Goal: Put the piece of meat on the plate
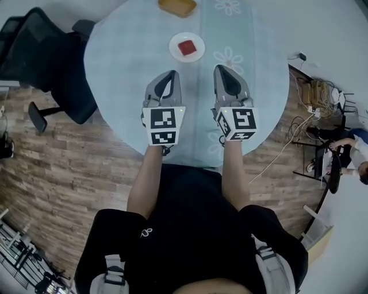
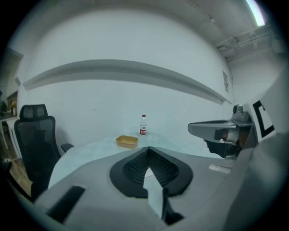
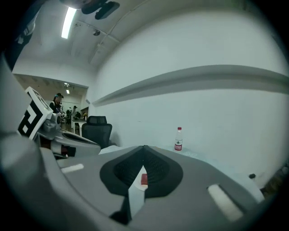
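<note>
The red piece of meat (image 1: 187, 47) lies on a small white plate (image 1: 197, 53) on the round table, past both grippers. My left gripper (image 1: 171, 74) and right gripper (image 1: 222, 70) hover side by side above the table's near half, both shut and empty. In the right gripper view the shut right gripper (image 3: 144, 149) leaves a narrow slit below its tips, through which the meat (image 3: 143, 179) and the plate (image 3: 135, 183) show. The left gripper (image 2: 148, 150) in its own view also has its jaws together, with nothing held.
A tan bowl (image 1: 177, 7) (image 2: 127, 141) and a water bottle (image 2: 143, 125) (image 3: 179, 139) stand at the table's far side. A black office chair (image 1: 54, 63) is at the left. Cables and a seated person (image 1: 352, 150) are on the right, beyond the table edge (image 1: 270, 123).
</note>
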A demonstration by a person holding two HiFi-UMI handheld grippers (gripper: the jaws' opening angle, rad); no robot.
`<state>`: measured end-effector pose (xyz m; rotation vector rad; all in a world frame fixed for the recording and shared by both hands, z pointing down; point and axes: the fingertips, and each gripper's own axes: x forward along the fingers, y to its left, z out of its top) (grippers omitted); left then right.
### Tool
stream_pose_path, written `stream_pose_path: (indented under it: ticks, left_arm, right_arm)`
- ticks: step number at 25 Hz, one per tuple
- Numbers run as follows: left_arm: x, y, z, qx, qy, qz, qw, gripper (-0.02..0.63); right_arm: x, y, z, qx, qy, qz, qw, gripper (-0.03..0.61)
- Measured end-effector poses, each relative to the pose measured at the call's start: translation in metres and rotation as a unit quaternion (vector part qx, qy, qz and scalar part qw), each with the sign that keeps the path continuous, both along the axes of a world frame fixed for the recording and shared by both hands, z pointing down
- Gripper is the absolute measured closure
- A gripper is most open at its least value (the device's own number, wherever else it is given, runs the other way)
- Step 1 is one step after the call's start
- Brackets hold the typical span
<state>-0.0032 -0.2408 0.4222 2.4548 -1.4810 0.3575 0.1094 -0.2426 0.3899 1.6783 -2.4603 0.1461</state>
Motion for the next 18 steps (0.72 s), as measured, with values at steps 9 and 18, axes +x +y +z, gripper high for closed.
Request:
stream_pose_path:
  ticks: [9,18]
  left_arm:
    - [0.018,0.013,-0.027,0.047,-0.035,0.009,0.9982,0.615]
    - [0.011,0.014,-0.030,0.049,-0.046,0.000,0.9977,0.615]
  right_arm:
    - [0.021,0.019,-0.011,-0.003,0.022,0.017,1.000,0.568]
    - [0.013,0.021,-0.018,0.003,0.012,0.000,1.000,0.568]
